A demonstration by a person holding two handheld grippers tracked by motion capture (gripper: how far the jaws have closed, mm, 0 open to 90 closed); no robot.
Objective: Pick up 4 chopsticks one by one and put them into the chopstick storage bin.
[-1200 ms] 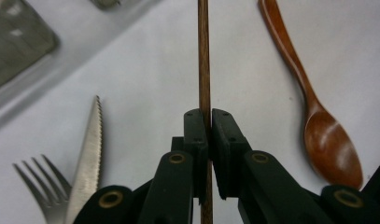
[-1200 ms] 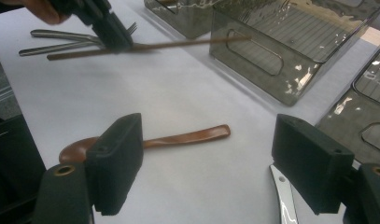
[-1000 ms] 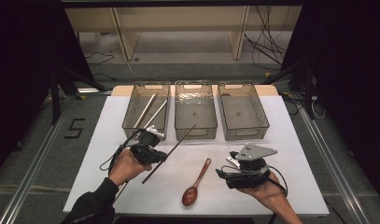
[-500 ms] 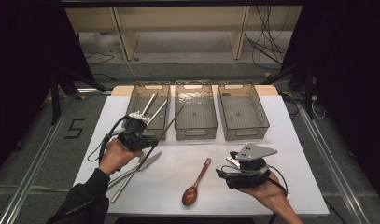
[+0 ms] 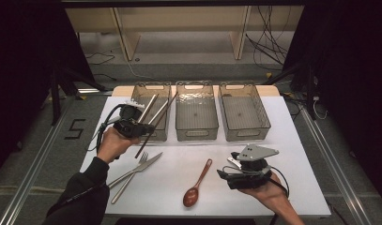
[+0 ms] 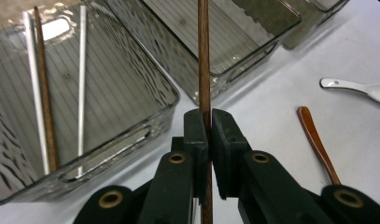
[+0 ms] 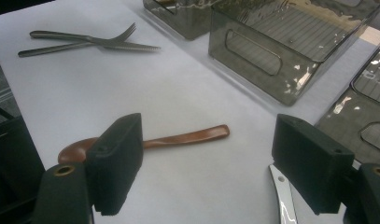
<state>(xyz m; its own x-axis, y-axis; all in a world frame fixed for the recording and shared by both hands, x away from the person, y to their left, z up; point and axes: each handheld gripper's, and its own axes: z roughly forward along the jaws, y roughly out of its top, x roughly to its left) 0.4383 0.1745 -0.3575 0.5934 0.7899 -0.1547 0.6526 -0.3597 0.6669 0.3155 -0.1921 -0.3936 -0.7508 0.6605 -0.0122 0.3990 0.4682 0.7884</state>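
Left gripper (image 5: 141,127) is clamped tight on a brown chopstick (image 5: 155,125), held up above the left bin's (image 5: 163,136) front rim. I'd line it up with the sticks already inside before lowering. Its long axis points away, tip over the bin. Right gripper (image 5: 235,168) idles with jaws wide apart, nothing between them.

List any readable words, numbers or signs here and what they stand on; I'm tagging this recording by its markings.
"5" — a dark numeral marked on the grey floor left of the table.
No other text can be read: the three bins, the cutlery and both tools carry no legible label in these views.
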